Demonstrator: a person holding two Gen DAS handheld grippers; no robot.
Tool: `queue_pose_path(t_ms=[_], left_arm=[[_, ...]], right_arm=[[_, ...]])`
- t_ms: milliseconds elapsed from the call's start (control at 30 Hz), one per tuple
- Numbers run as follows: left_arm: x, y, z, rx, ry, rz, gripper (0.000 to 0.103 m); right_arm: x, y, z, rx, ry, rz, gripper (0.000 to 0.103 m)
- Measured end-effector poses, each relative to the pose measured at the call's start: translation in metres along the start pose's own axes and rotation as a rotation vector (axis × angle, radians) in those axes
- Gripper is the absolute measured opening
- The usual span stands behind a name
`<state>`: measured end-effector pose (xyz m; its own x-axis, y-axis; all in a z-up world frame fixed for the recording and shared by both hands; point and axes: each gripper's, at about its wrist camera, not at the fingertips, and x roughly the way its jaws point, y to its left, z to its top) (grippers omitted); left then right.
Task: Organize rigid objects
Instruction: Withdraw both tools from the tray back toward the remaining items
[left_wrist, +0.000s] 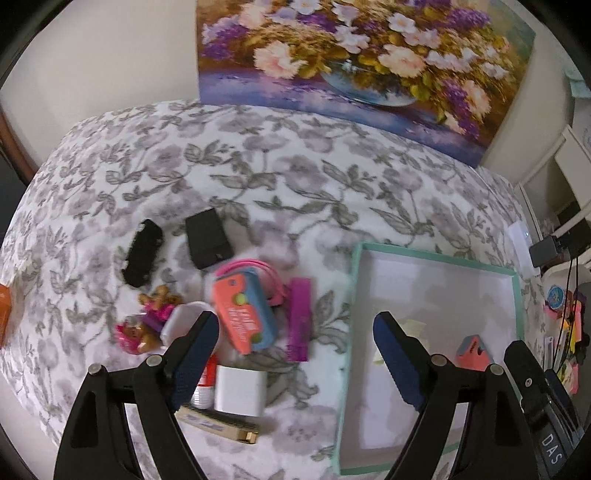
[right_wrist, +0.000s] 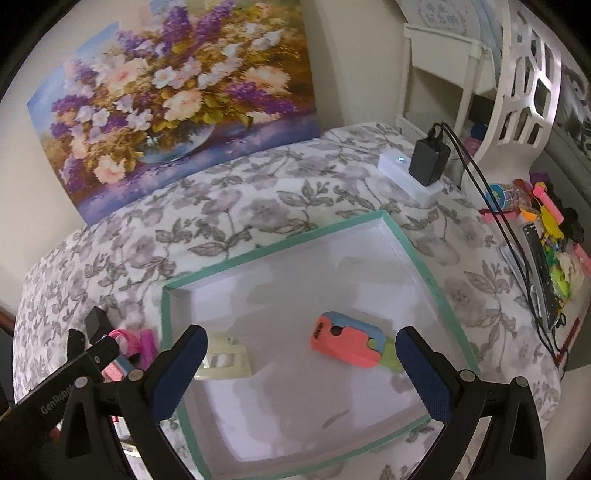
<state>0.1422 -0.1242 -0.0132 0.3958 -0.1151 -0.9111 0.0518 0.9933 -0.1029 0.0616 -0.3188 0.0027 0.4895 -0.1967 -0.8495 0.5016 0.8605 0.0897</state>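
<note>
Both your left gripper (left_wrist: 295, 336) and right gripper (right_wrist: 301, 350) gape, grasping nothing. The tray (right_wrist: 424, 266) holds perhaps two items; most clutter (left_wrist: 243, 314) waits beside it.

A matt cardboard tray (right_wrist: 413, 251) lies on soft printed cloth bedding (left_wrist: 258, 170); the white charger (left_wrist: 240, 389) looks smooth plastic.

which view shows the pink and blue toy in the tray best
The right wrist view: the pink and blue toy lies whole inside the tray, its green end showing. In the left wrist view the toy is small, at the edge, partly hidden behind the left gripper.
</note>
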Motion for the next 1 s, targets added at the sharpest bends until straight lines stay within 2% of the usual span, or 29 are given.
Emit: queue_pose_path(t_ms=[200,367,533,1000], left_arm=[[-0.020,0.032,0.011,-0.026,-0.042,0.044,0.086],[-0.041,0.069,0.016,-0.091,-0.089,0.076,0.086],[-0.057,0.103,0.015,-0.153,-0.122,0.099,0.086],[-0.059,0.163,0.003,-0.264,-0.105,0.127,0.086]], right_arm=[[-0.010,0.022,-0.004,-0.026,-0.001,0.045,0.103],[-0.019,0.050,-0.009,-0.056,0.003,0.115,0.103],[-0.025,0.076,-0.016,-0.100,0.001,0.140,0.103],[-0.015,0.134,-0.038,-0.196,0.069,0.229,0.103]])
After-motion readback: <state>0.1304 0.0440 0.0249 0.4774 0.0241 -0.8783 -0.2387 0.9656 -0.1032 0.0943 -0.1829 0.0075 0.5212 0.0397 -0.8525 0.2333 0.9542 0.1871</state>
